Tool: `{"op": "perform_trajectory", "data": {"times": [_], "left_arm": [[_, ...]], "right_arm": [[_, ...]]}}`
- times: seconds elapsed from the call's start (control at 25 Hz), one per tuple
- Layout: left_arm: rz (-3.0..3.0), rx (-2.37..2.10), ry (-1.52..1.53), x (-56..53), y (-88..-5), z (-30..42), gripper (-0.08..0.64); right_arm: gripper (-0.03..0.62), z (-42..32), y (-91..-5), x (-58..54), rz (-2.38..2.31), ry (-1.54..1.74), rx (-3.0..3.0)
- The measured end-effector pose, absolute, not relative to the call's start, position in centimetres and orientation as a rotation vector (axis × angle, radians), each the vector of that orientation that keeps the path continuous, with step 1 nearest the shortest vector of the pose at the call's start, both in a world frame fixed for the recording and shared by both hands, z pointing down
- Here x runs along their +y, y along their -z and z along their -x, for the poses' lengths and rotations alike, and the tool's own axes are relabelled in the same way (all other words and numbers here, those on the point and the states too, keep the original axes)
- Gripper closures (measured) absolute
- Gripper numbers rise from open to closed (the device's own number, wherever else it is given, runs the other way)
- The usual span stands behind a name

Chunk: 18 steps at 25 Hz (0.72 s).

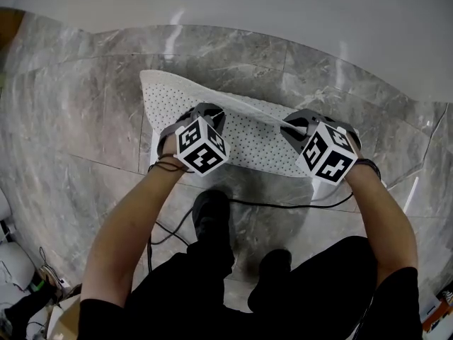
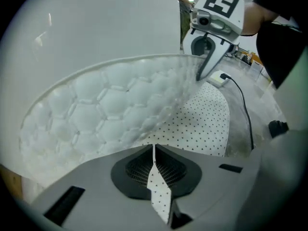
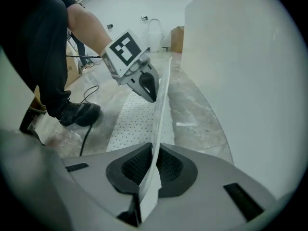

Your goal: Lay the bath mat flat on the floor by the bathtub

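Note:
The white bath mat [image 1: 241, 129] hangs over the grey marble floor [image 1: 78, 119] beside the white bathtub wall [image 1: 283, 13], its black-dotted underside facing me. My left gripper [image 1: 209, 122] is shut on the mat's near edge at the left. My right gripper [image 1: 297, 129] is shut on the same edge at the right. In the left gripper view the quilted top face of the mat [image 2: 110, 109] curves away from the left gripper [image 2: 154, 153]. In the right gripper view the mat's edge [image 3: 161, 105] runs upright from the right gripper [image 3: 153, 153] toward the left gripper [image 3: 149, 93].
A black cable [image 1: 283, 204] lies on the floor under the mat's near edge, by the person's black shoes [image 1: 211, 214]. A cardboard box [image 3: 177, 38] stands far down the room. Clutter sits at the lower left corner [image 1: 28, 275].

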<state>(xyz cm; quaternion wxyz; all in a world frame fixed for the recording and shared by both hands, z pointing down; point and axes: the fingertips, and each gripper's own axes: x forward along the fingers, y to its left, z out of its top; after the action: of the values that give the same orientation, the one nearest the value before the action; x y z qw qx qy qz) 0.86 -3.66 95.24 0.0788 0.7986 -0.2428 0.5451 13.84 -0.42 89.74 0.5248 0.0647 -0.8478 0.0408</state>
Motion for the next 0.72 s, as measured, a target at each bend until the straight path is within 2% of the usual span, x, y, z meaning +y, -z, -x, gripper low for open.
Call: {"op": "perform_trajectory", "data": {"times": [0.2, 0.48, 0.6, 0.72], "left_arm": [[-2.436, -0.735, -1.619, -4.2, -94.8, -1.2, 0.534], [-2.418, -0.702, -1.601, -3.4, -95.4, -1.3, 0.483], [-2.386, -0.652, -1.604, -2.3, -96.2, -1.1, 0.463], [-2.332, -0.585, -1.593, -1.0, -97.3, -0.5, 0.446]], "right_arm": [[0.561, -14.6, -88.9, -6.2, -0.366, 0.09, -1.97], [0.557, -14.6, -90.7, -11.5, -0.428, 0.212, -1.849], [0.518, -15.1, -92.0, -12.8, -0.459, 0.159, -1.825], [0.448, -16.3, -92.9, -14.1, -0.551, 0.063, -1.818]]}}
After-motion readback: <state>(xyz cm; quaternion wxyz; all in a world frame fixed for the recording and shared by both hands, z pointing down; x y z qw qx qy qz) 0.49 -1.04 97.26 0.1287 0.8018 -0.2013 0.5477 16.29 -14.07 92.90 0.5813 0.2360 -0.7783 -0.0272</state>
